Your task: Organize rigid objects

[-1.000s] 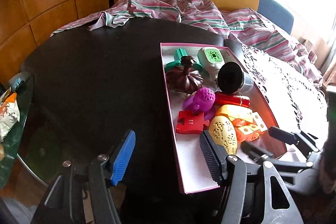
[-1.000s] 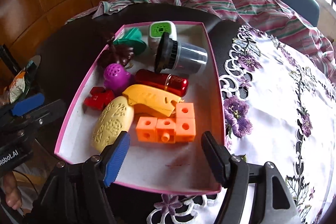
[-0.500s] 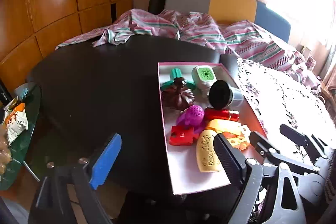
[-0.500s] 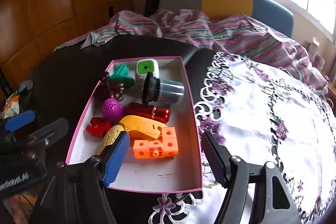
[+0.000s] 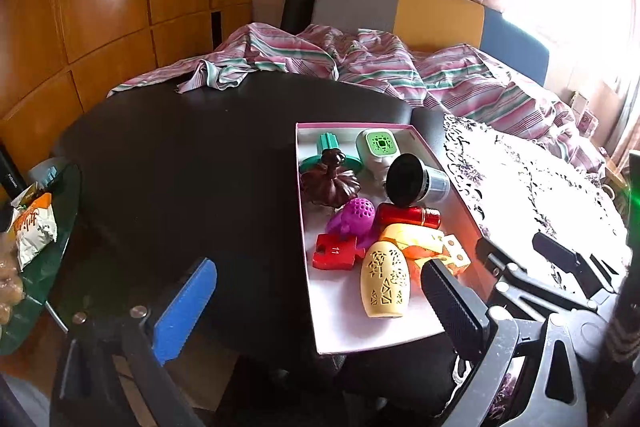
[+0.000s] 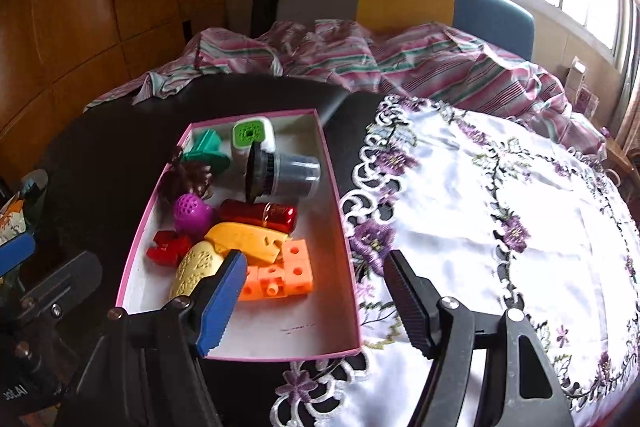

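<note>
Left gripper [image 5: 316, 307] over dark bench [image 5: 192, 163], jaws opening, nothing between; pink-rimmed box [image 6: 344, 227] on bench with toys inside: yellow egg [image 6: 192, 267], orange blocks [image 6: 280, 271], red cylinder [image 6: 260, 214]; right gripper [image 6: 308, 303] released, empty, above box's near edge.

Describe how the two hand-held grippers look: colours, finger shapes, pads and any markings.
Both look alike. The left hand-held gripper has a black frame with silver screws, one finger with a blue ridged pad and one with a black ribbed pad. The right hand-held gripper has the same blue pad and black pad. White lettering, only partly readable, marks the left gripper's body in the right view.
</note>
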`<state>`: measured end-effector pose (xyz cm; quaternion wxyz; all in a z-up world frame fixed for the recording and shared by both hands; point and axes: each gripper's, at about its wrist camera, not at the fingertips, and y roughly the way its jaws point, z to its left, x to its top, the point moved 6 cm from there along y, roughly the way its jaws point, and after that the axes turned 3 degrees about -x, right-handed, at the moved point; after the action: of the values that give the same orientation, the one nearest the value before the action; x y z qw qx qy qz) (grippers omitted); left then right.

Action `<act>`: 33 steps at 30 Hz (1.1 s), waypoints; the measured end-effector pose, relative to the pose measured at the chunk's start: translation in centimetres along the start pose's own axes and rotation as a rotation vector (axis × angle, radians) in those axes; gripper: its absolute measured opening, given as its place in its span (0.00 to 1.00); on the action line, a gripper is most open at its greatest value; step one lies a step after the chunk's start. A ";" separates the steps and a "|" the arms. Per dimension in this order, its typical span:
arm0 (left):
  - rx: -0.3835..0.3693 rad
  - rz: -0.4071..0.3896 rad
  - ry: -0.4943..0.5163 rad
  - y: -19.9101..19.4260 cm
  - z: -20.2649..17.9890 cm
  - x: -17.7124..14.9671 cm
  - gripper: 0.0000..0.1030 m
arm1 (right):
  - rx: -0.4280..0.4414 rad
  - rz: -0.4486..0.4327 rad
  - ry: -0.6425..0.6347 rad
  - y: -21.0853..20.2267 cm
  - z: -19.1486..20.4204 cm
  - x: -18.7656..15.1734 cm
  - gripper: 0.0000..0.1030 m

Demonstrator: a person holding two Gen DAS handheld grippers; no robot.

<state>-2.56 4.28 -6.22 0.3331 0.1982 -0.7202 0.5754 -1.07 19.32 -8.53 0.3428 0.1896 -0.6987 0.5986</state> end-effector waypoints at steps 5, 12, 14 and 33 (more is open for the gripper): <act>0.015 -0.007 -0.018 -0.3 0.7 0.0 1.00 | -0.003 0.007 0.035 0.0 -0.6 -0.1 0.70; 0.082 0.003 -0.032 -0.2 2.0 -0.1 1.00 | 0.016 0.010 0.023 0.2 0.0 -0.2 0.70; 0.096 0.001 -0.020 -0.2 2.0 -0.1 1.00 | 0.016 0.014 0.021 0.3 0.1 -0.3 0.70; 0.117 -0.043 0.016 -0.8 1.1 0.1 1.00 | 0.018 0.019 0.016 0.5 0.4 -0.2 0.70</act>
<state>-2.40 3.02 -5.72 0.3389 0.2281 -0.6782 0.6109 -1.36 19.01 -9.06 0.3411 0.1813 -0.6924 0.6094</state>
